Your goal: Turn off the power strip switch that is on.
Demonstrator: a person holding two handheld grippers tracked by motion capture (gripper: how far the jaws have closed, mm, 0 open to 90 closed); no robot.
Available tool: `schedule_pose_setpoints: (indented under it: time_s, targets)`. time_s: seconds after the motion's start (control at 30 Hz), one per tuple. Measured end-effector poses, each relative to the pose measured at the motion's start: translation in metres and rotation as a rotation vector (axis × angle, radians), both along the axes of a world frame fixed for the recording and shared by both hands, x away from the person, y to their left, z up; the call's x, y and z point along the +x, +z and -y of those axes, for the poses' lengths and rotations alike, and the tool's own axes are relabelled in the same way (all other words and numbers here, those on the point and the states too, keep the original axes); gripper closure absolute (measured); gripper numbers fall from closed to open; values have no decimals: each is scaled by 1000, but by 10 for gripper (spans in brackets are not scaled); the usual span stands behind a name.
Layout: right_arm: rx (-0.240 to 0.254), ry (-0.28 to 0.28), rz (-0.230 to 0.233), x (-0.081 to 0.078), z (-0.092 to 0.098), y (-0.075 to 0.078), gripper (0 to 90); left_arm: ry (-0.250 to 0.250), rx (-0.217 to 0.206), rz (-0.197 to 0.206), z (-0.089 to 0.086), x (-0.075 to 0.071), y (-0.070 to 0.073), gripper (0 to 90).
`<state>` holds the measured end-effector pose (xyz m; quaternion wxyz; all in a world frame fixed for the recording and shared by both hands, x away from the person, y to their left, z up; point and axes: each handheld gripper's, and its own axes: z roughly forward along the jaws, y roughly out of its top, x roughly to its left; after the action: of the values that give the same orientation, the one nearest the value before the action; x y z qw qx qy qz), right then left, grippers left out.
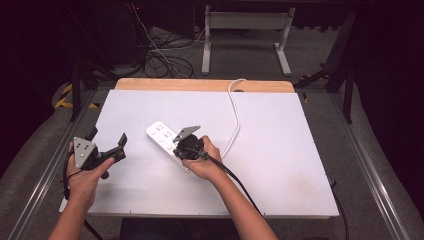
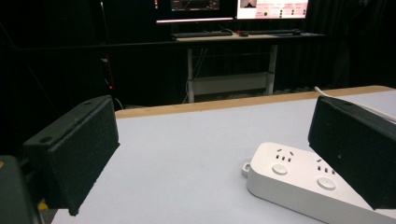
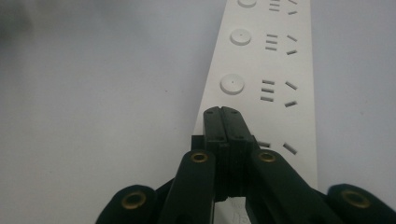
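White power strip (image 1: 167, 142) lies slantwise mid-table, well clear of every edge. Right gripper (image 3: 223, 112): jaws pressed together, tips over the strip's near end, over a button. Left gripper (image 1: 107, 145): jaws wide apart, nothing between, held off to the strip's left. White cord (image 1: 235, 115) runs to the far wooden edge (image 1: 205, 85). Bare tabletop (image 1: 280, 150) on the right.
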<state>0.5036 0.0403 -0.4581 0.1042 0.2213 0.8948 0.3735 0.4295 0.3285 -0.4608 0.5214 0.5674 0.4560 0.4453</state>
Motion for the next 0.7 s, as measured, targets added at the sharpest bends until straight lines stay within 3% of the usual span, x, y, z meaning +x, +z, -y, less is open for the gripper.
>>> schedule_pose_setpoints:
  time_s: [0.3, 0.6, 0.7]
  targets:
    - [-47, -4, 1, -1, -5, 3, 900, -3, 3, -1, 1, 0, 0, 24]
    - [-42, -10, -13, -1, -6, 2, 900, -1, 0, -2, 0, 0, 0, 24]
    - [-59, -11, 4, -3, -8, 3, 900, -2, 1, -3, 1, 1, 0, 24]
